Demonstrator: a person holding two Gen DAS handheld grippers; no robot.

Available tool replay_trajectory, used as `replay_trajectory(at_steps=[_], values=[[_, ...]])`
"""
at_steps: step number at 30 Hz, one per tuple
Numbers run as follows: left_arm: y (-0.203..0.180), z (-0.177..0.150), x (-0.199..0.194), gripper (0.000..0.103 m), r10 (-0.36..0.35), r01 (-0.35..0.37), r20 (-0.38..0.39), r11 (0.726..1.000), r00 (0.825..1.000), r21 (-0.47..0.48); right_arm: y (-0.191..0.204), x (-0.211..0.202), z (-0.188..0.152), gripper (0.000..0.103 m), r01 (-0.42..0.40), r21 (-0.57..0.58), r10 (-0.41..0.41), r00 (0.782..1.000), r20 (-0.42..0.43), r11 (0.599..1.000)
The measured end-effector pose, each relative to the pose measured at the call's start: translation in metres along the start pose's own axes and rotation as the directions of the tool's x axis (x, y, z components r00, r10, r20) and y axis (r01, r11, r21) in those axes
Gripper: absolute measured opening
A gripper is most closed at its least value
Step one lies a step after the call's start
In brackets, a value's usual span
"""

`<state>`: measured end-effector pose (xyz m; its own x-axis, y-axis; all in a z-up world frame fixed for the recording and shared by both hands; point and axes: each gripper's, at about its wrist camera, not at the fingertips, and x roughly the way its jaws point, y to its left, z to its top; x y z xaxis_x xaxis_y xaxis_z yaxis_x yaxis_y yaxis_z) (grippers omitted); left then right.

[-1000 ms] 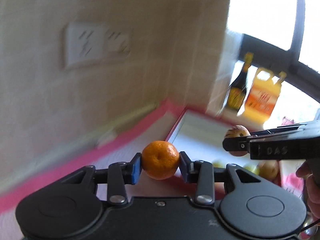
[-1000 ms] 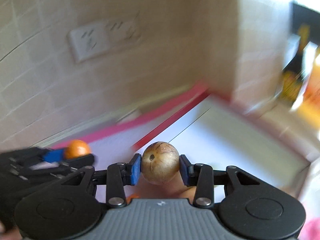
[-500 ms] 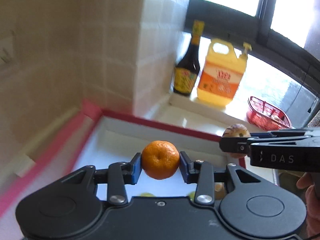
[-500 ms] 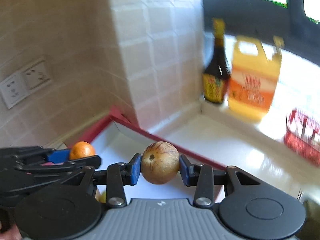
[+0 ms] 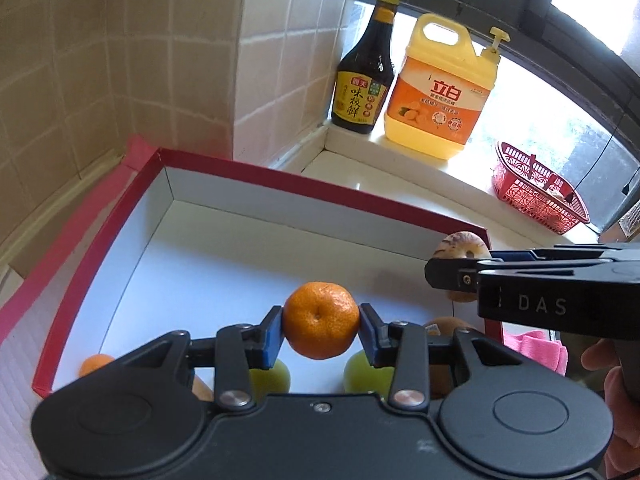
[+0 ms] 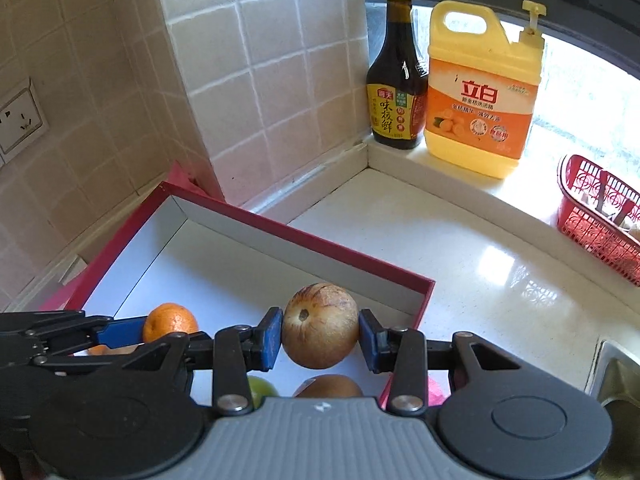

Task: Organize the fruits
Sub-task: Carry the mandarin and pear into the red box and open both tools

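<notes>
My left gripper (image 5: 320,322) is shut on an orange mandarin (image 5: 321,320), held above the near part of a red box with a white inside (image 5: 224,240). My right gripper (image 6: 320,326) is shut on a brown round fruit (image 6: 320,325), held above the same box (image 6: 224,256) near its right wall. In the left wrist view the right gripper comes in from the right with the brown fruit (image 5: 462,245). In the right wrist view the left gripper's mandarin (image 6: 170,326) shows at the left. Two green fruits (image 5: 276,376), another mandarin (image 5: 95,363) and a brown fruit (image 6: 328,386) lie in the box.
A dark sauce bottle (image 5: 366,68) and a yellow detergent jug (image 5: 442,92) stand on the window ledge. A red plastic basket (image 5: 536,192) sits at the right. Tiled walls stand behind the box. A pink cloth (image 5: 534,346) lies by the box's right side.
Both grippers have swung right from the socket wall toward the window corner and tilted down over the box. Each still holds its fruit.
</notes>
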<state>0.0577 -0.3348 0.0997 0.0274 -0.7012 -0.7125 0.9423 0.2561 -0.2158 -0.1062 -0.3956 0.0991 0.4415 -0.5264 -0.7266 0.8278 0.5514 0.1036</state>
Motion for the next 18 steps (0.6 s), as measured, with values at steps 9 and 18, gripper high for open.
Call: replay_trajectory(at_steps=[9, 18], values=[[0.021, -0.008, -0.027, 0.077, -0.016, 0.019, 0.057, 0.998, 0.998, -0.059, 0.008, -0.014, 0.005, 0.045, 0.044, -0.039, -0.043, 0.998, 0.040, 0.998], [0.070, -0.051, -0.151, 0.077, 0.184, -0.150, 0.180, 0.971, 0.966, -0.184, 0.037, -0.073, 0.012, 0.052, -0.060, -0.089, 0.073, 0.987, 0.145, 0.994]])
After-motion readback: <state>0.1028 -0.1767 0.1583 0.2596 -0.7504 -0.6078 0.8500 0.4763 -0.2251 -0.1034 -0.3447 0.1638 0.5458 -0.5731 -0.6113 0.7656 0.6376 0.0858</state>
